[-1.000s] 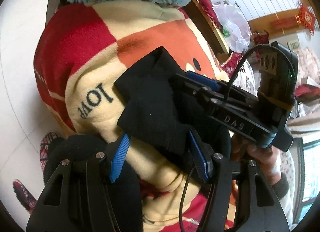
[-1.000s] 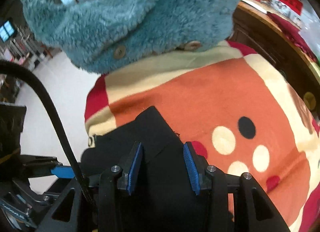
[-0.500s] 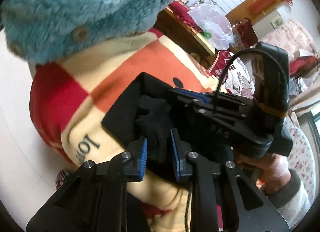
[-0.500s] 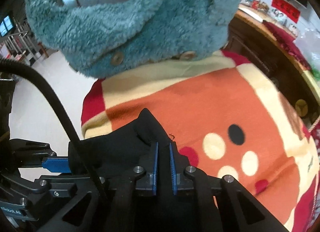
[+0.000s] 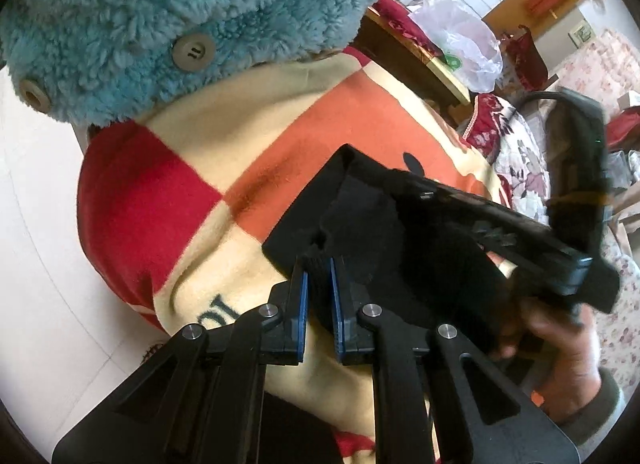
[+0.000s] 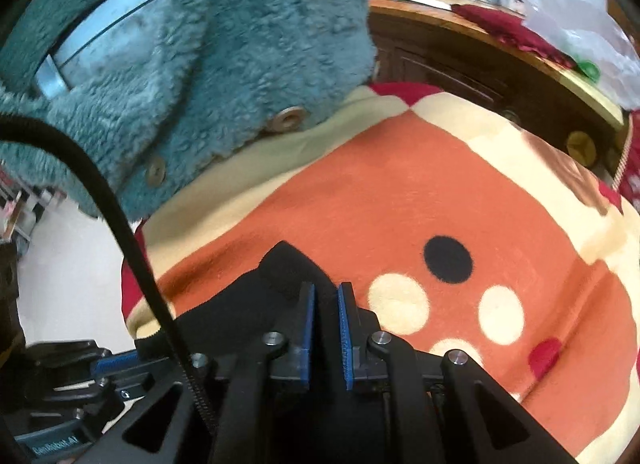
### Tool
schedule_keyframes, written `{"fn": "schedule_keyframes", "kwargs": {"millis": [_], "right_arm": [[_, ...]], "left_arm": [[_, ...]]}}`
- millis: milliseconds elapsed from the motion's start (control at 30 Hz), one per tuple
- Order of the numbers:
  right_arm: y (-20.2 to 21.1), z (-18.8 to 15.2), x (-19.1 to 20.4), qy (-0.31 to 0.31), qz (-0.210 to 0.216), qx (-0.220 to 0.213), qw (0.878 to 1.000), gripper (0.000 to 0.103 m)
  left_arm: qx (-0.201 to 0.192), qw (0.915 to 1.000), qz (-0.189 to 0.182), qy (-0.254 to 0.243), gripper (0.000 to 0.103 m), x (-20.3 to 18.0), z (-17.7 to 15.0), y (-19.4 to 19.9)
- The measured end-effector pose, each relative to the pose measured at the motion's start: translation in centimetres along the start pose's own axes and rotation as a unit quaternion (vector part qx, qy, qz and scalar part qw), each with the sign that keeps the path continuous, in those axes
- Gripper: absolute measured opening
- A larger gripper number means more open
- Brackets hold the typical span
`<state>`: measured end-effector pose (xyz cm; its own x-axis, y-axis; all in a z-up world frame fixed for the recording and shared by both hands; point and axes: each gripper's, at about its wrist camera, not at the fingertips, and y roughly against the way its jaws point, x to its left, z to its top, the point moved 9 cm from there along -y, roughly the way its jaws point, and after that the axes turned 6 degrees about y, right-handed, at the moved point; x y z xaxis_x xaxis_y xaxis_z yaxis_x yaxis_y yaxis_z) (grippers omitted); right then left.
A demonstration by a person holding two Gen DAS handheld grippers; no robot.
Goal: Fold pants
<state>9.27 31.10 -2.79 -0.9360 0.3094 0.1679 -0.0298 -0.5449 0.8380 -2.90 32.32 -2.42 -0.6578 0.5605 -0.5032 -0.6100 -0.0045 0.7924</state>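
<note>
Both grippers clamped on the black pants (image 5: 360, 220), which sit bunched over a patterned fleece blanket (image 5: 224, 136) in cream, red and orange blocks

Left wrist view: left gripper (image 5: 318, 276) has its blue pads nearly together with a ridge of black fabric pinched between them. A folded corner of the pants sticks up past the fingertips, toward the orange patch. The right gripper shows here from the side as a blurred black body (image 5: 500, 224) crossing over the pants, held in a bare hand (image 5: 560, 348) with a dark sleeve cuff. Only this view shows that hand, the dark lettering on the cream part of the blanket near the left finger, a white plastic bag (image 5: 460, 40) on a wooden cabinet, and floral bedding (image 5: 516, 160) at right

Right wrist view: right gripper (image 6: 326, 300) pads also close, black cloth squeezed in the narrow gap, a peak of pants rising just ahead of the tips. Only this view shows the blanket's black dot (image 6: 448, 258) and cream dots to the right of the pants, a black cable (image 6: 120, 216) sweeping down the left side, and part of the left gripper low at left

Teal fuzzy jacket (image 6: 208, 48) with tan buttons fills the top of both views, lying over the blanket's far edge
</note>
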Motion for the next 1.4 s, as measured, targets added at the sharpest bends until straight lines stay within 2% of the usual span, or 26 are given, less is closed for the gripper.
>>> {"fn": "schedule_keyframes", "kwargs": {"millis": [67, 233, 333, 400, 433, 467, 533, 600, 667, 800, 933, 1033, 1167, 1200, 1267, 1300, 1367, 1400], "right_arm": [[1.8, 0.0, -0.3, -0.015, 0.016, -0.012, 1.0, 0.012], [7.6, -1.4, -1.2, -0.028, 0.02, -0.045, 0.998, 0.016], [10.8, -3.8, -2.6, -0.069, 0.026, -0.071, 0.995, 0.026], [12.7, -5.8, -3.8, -0.1, 0.02, -0.087, 0.991, 0.041], [13.7, -7.1, -4.5, -0.114, 0.015, -0.093, 0.989, 0.042], [14.8, -8.8, -5.3, -0.129, 0.003, -0.098, 0.987, 0.042], [16.1, -11.3, -6.9, -0.154, -0.02, -0.099, 0.983, 0.042], [17.3, -14.4, -8.5, -0.177, -0.044, -0.094, 0.979, 0.042], [18.2, -17.2, -10.1, -0.199, -0.062, -0.085, 0.974, 0.042], [18.4, -20.1, -12.4, -0.237, -0.056, -0.075, 0.967, 0.042], [16.9, -19.9, -13.5, -0.252, -0.015, -0.076, 0.965, 0.042], [15.3, -18.5, -13.8, -0.251, 0.041, -0.075, 0.964, 0.042], [13.4, -17.3, -14.1, -0.26, 0.088, -0.073, 0.959, 0.042], [13.3, -16.9, -14.0, -0.254, 0.091, -0.081, 0.96, 0.032], [13.3, -16.3, -13.9, -0.236, 0.062, -0.087, 0.966, 0.022], [13.5, -16.2, -14.1, -0.236, 0.053, -0.092, 0.966, 0.012], [14.8, -15.9, -14.6, -0.243, 0.042, -0.124, 0.961, 0.009], [15.3, -15.8, -14.7, -0.245, 0.041, -0.135, 0.959, 0.009]], "left_arm": [[-0.011, 0.9998, 0.011, -0.012, 0.011, -0.2, 0.3, 0.5], [-0.039, 0.9982, 0.029, -0.036, 0.011, -0.9, 0.7, 2.4], [-0.05, 0.997, 0.029, -0.052, 0.011, -2.0, 0.7, 3.3], [-0.048, 0.9964, 0.031, -0.064, 0.011, -2.7, 0.4, 3.8], [-0.047, 0.9963, 0.028, -0.067, 0.018, -3.1, 0.3, 4.0], [-0.047, 0.9964, 0.02, -0.068, 0.033, -3.7, 0.1, 4.1], [-0.046, 0.9969, -0.009, -0.064, 0.054, -4.9, -0.4, 4.5], [-0.042, 0.9967, -0.032, -0.062, 0.056, -6.5, -1.0, 4.3], [-0.028, 0.9955, -0.039, -0.082, 0.056, -8.2, -1.8, 3.7], [0.016, 0.991, -0.055, -0.121, 0.056, -11.6, -4.3, 1.4], [0.053, 0.9855, -0.051, -0.153, 0.056, -13.7, -6.6, -0.6], [0.075, 0.9819, -0.051, -0.166, 0.056, -14.6, -8.1, -1.9], [0.073, 0.9789, -0.044, -0.186, 0.056, -15.5, -9.1, -2.4], [0.074, 0.9776, -0.042, -0.193, 0.056, -15.9, -9.4, -2.5], [0.074, 0.9753, -0.042, -0.204, 0.056, -16.5, -9.7, -2.6], [0.074, 0.9739, -0.045, -0.21, 0.056, -16.9, -9.8, -2.6], [0.069, 0.9712, -0.047, -0.223, 0.056, -17.4, -10.1, -2.5], [0.063, 0.9689, -0.037, -0.236, 0.056, -17.4, -10.2, -2.7]]}}
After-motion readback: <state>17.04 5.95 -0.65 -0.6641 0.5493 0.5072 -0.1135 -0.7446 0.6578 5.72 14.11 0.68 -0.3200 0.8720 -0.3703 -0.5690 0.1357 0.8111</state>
